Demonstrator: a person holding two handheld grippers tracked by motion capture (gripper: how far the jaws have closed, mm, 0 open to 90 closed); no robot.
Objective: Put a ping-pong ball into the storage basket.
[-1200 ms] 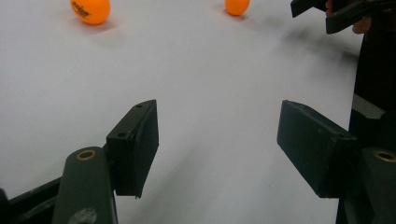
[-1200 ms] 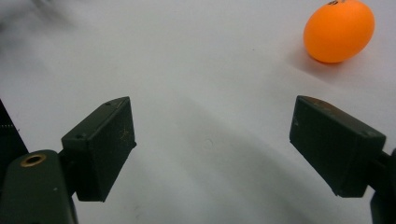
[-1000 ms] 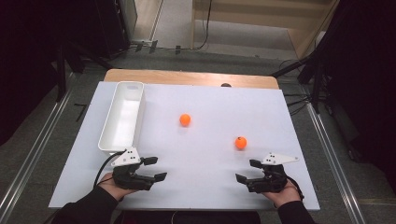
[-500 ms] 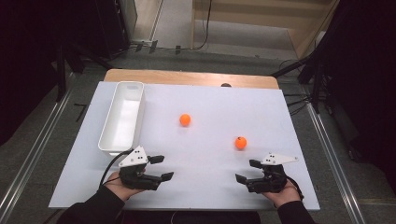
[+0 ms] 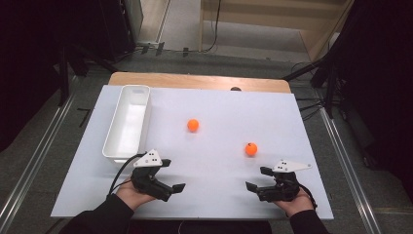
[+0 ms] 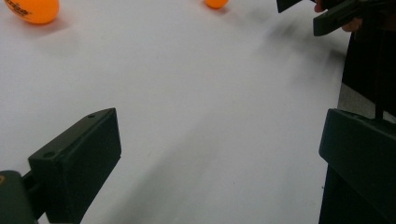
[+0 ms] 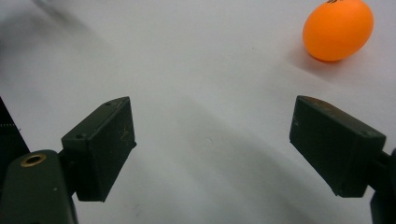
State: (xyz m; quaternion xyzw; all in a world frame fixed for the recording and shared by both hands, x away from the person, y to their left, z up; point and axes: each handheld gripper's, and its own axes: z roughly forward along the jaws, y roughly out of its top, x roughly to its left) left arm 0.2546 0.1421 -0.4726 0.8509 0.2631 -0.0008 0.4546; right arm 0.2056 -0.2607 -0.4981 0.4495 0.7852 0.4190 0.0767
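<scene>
On the white surface [image 5: 219,161] ahead of my tongs, two orange balls [image 5: 193,125] sit free. Left tongs [image 5: 165,176] have just spread wide, empty; right tongs [image 5: 259,178] gape too. Light, smooth, prone to roll: I'd pinch across the middle.

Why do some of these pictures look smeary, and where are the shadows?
Left gripper view: the white table is streaked with motion blur. Right gripper view: sharper, with a soft shadow beside the orange ball. High view: evenly lit table, dark surroundings.
</scene>
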